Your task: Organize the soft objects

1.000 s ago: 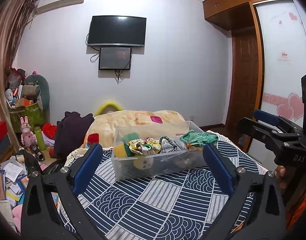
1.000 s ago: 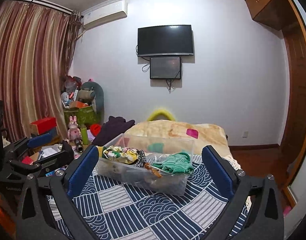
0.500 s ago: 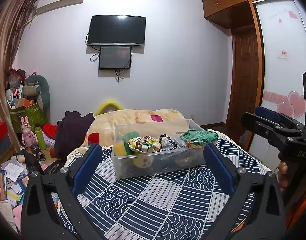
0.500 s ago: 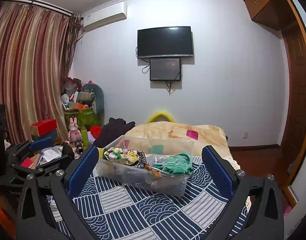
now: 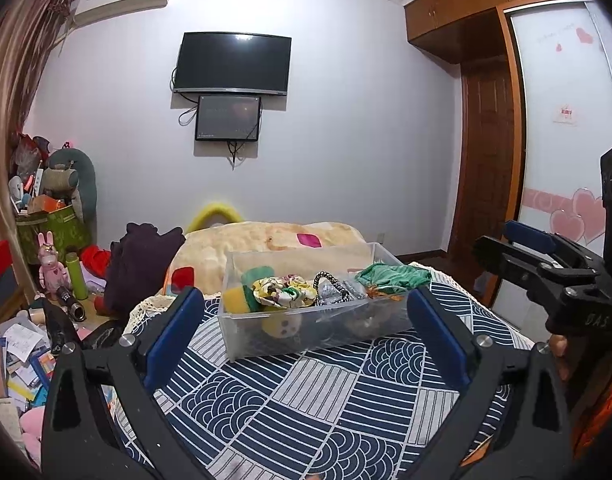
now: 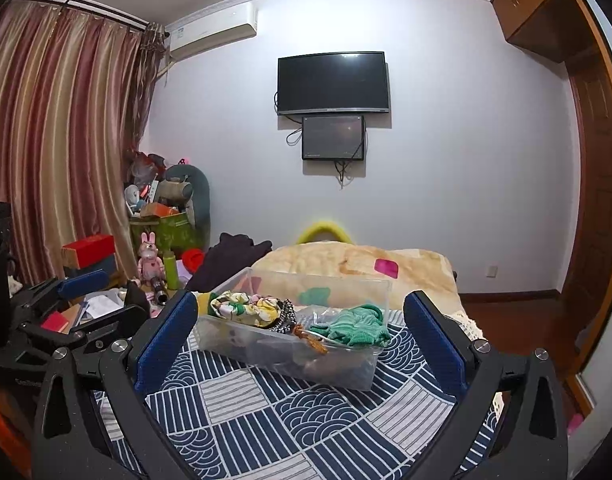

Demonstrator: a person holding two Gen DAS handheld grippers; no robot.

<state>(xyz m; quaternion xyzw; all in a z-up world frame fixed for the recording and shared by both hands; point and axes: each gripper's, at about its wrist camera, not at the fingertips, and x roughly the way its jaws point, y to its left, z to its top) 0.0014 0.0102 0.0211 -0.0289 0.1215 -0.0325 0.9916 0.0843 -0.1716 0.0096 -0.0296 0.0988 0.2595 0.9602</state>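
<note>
A clear plastic bin (image 5: 266, 340) stands on the patterned bed cover; it also shows in the right wrist view (image 6: 346, 372). It holds soft things: a green knit cloth (image 5: 390, 276) (image 6: 352, 330), a yellow-green floral cloth (image 5: 284, 290) (image 6: 242, 308), a yellow and green sponge (image 5: 238, 298), a black-white braided cord (image 5: 326, 282). My left gripper (image 5: 306, 340) is open and empty, in front of the bin. My right gripper (image 6: 300, 340) is open and empty, also short of the bin.
The blue-white patterned cover (image 5: 306, 408) spreads toward me. A beige blanket (image 5: 274, 240) and dark clothing (image 5: 142, 260) lie behind the bin. Toys, boxes and papers clutter the floor at left (image 5: 46, 272). A wardrobe and door stand at right (image 5: 486, 152).
Both grippers have drifted slightly, so the bin sits a little differently in each view. Both stay open and empty.
</note>
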